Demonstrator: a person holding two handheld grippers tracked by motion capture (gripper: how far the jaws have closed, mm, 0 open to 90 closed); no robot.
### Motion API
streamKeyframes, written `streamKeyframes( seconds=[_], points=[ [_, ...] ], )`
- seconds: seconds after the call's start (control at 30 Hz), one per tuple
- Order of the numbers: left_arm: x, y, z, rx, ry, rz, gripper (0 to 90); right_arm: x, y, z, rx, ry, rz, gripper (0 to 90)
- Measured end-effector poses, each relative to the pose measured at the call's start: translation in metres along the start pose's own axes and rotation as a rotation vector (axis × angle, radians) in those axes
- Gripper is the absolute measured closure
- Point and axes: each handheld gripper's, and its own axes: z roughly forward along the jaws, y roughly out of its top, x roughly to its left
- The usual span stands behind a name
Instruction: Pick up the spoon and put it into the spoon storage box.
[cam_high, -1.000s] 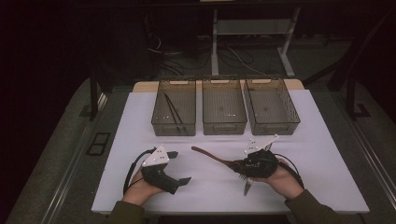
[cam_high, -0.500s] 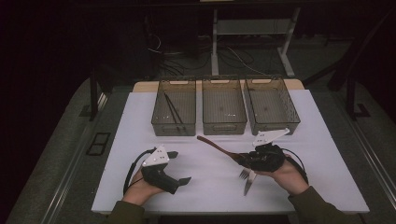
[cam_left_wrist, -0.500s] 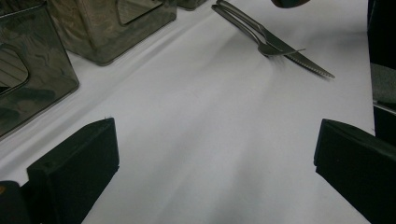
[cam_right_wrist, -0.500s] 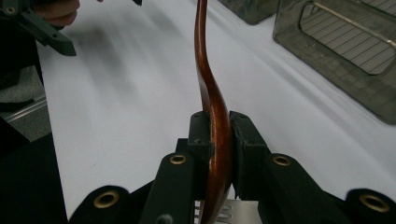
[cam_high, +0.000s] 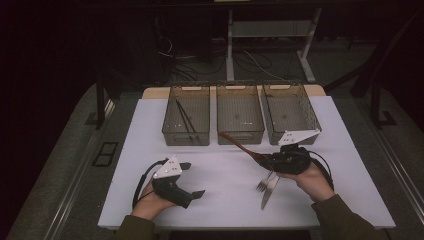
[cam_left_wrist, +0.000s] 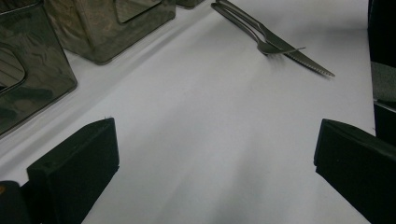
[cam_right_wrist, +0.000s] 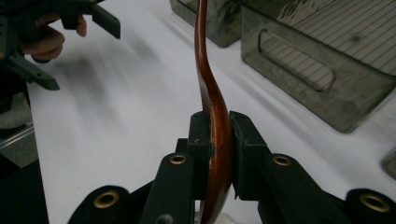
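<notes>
My right gripper is shut on a brown wooden utensil, held off the table in front of the middle bin. In the right gripper view the two pads clamp its wide end edge-on, and its curved handle points away from me. A metal fork and knife lie side by side on the white table, just below that gripper. My left gripper rests on the table at the front left. Its jaws stand wide apart with bare table between them, and the fork and knife lie ahead of it.
Three smoky see-through bins stand in a row at the back: the left bin holds thin dark sticks, beside it are the middle bin and the right bin. The white table ends close to the person's forearms.
My right gripper has moved right and a little up with the wooden utensil in it, away from the fork and knife. The left gripper has stayed put.
</notes>
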Motion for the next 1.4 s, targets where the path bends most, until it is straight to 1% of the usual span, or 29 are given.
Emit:
streamKeyframes(
  seconds=[0.07, 0.2, 0.27, 0.37, 0.5, 0.57, 0.7, 0.83, 0.9, 1.07, 1.23, 1.4],
  points=[
    [0.000, 0.000, 0.000, 0.000, 0.000, 0.008, 0.0, -0.002, 0.002, -0.001, -0.007, -0.005, 0.005, 79.9],
    [0.001, 0.000, 0.000, -0.003, 0.000, 0.003, 0.0, -0.008, 0.006, -0.002, -0.017, -0.016, 0.015, 79.9],
    [0.001, 0.000, 0.001, -0.004, -0.001, 0.003, 0.0, -0.011, 0.008, -0.002, -0.029, -0.025, 0.028, 79.9],
    [0.001, 0.000, 0.001, -0.004, 0.000, 0.002, 0.0, -0.017, 0.012, -0.002, -0.033, -0.038, 0.037, 79.9],
    [0.001, 0.000, 0.001, -0.003, 0.000, -0.003, 0.0, -0.023, 0.017, -0.002, -0.051, -0.066, 0.058, 79.9],
    [0.000, 0.000, 0.000, -0.003, 0.001, -0.002, 0.0, -0.026, 0.019, -0.001, -0.057, -0.072, 0.060, 79.9],
    [0.000, 0.000, 0.001, -0.003, 0.001, -0.004, 0.0, -0.030, 0.024, 0.002, -0.060, -0.091, 0.068, 79.9],
    [0.000, 0.000, 0.001, -0.001, 0.000, -0.003, 0.0, -0.033, 0.030, 0.004, -0.064, -0.116, 0.057, 79.9],
    [0.000, 0.000, 0.001, -0.003, 0.000, -0.004, 0.0, -0.035, 0.033, 0.005, -0.073, -0.126, 0.063, 79.9],
    [0.000, 0.000, 0.001, -0.003, 0.000, -0.005, 0.0, -0.042, 0.040, 0.010, -0.069, -0.145, 0.070, 79.9],
    [0.000, 0.000, 0.001, -0.005, -0.001, -0.004, 0.0, -0.047, 0.047, 0.017, -0.079, -0.161, 0.084, 79.9],
    [0.000, 0.000, 0.001, -0.004, -0.003, -0.001, 0.0, -0.054, 0.054, 0.024, -0.071, -0.175, 0.099, 79.9]
  ],
)
